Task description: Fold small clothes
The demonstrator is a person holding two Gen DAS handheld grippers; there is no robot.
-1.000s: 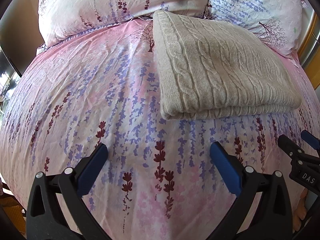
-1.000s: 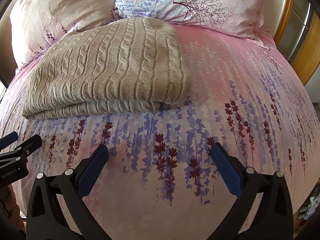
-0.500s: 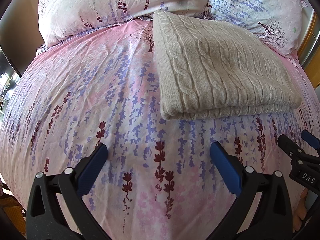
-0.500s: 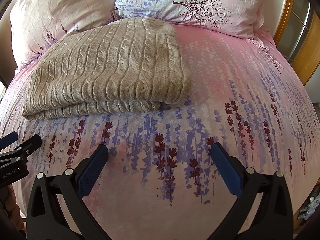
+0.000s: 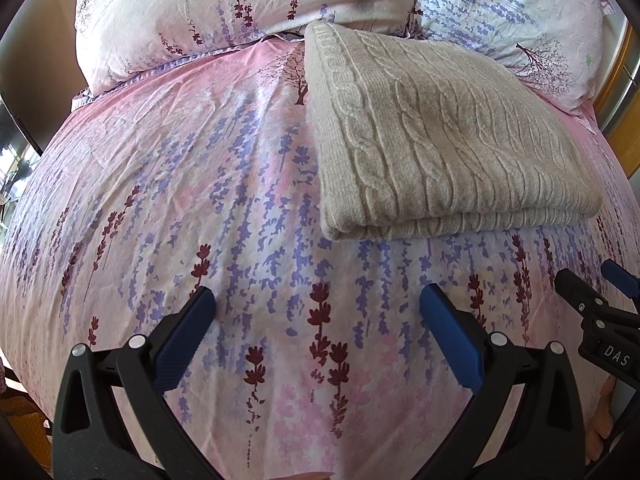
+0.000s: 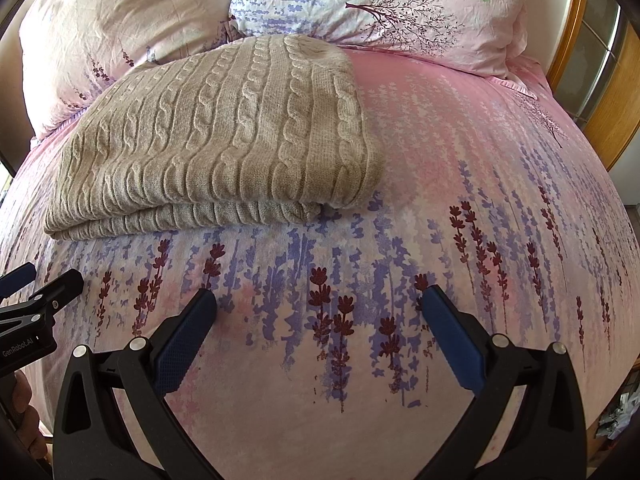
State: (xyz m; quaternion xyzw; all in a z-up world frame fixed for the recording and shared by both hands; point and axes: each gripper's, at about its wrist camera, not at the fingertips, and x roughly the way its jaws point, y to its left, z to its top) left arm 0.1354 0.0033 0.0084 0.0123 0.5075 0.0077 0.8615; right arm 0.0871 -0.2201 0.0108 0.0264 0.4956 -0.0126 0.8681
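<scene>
Folded beige cable-knit sweater [image 5: 440,148] lies flat on the bed's floral pink duvet [image 5: 200,200], upper right of the left wrist view and upper left of the right wrist view [image 6: 216,140]; its far edge reaches the two pillows [image 5: 240,4] at the top of the frame. The folded edge faces the cameras, layers stacked neatly. Left hand-held gripper [image 5: 316,304], bottom centre of its own view, has blue-padded fingers [image 5: 184,340] spread wide, nothing between them, over bare duvet and well short of the sweater. Right hand-held gripper [image 6: 318,304] is the same: fingers [image 6: 452,344] spread wide apart, holding nothing, near the sweater's front edge but not touching. Each gripper's tip shows in the other's view: right one at the lower right edge of the left view [image 5: 600,312], left one at the lower left edge of the right view [image 6: 36,300]. Wooden frame [image 6: 616,92] at the right edge of the right view.
</scene>
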